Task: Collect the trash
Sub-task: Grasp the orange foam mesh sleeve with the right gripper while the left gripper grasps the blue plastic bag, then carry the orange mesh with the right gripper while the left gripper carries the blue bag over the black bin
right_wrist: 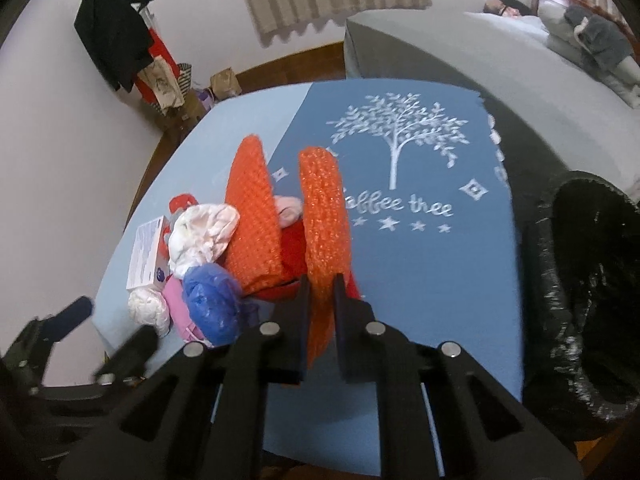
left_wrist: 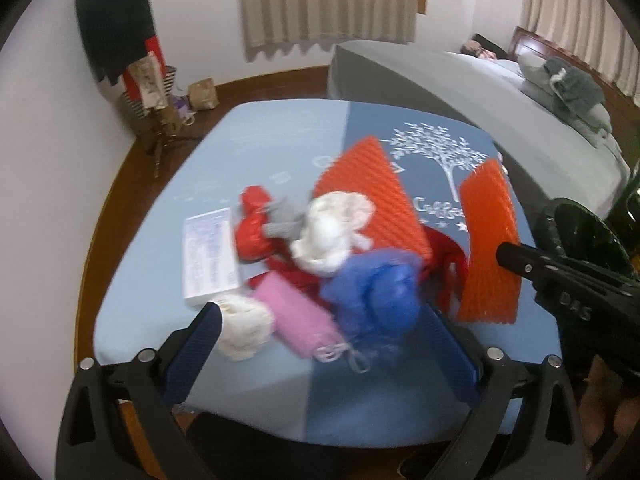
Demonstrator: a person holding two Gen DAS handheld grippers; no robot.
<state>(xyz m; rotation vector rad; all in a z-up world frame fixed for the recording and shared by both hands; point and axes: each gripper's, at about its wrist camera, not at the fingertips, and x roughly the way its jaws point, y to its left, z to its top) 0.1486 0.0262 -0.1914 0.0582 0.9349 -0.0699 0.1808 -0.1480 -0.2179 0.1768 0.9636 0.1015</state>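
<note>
Landmark: the blue tablecloth (left_wrist: 280, 136) with the white tree print (right_wrist: 398, 140).

Left edge of the trash pile, on the cloth's pale half: a flat white printed box (left_wrist: 208, 256), lying face up. Just right of it, a red crumpled bag (left_wrist: 252, 228) with a grey scrap (left_wrist: 282, 220) against it. Below the box, near the cloth's front edge, a white crumpled wad (left_wrist: 244, 330), touching a pink mesh pouch (left_wrist: 296, 320).

Pile centre: a white crumpled bag (left_wrist: 332, 228) on top, a blue plastic bag (left_wrist: 372, 296) in front of it and overlapping the pouch. Left gripper (left_wrist: 320, 344) released, fingers spread wide at the cloth's near edge; the wad, pouch and blue bag lie between or just ahead of them. Contact not clear, the view is blurred.

Behind the white bag, an orange ribbed sheet (left_wrist: 368, 192) lies tilted where the cloth's pale and dark halves meet, red material (left_wrist: 444, 256) beneath its right side.

Right of that, below the tree print: a second orange bubble-textured sheet (right_wrist: 326, 240), standing on edge. Right gripper (right_wrist: 322, 292) clenched on its near end, one finger (right_wrist: 298, 320) pressed to each face.

Off the cloth's right edge: a black trash bag (right_wrist: 592, 280), mouth open.
</note>
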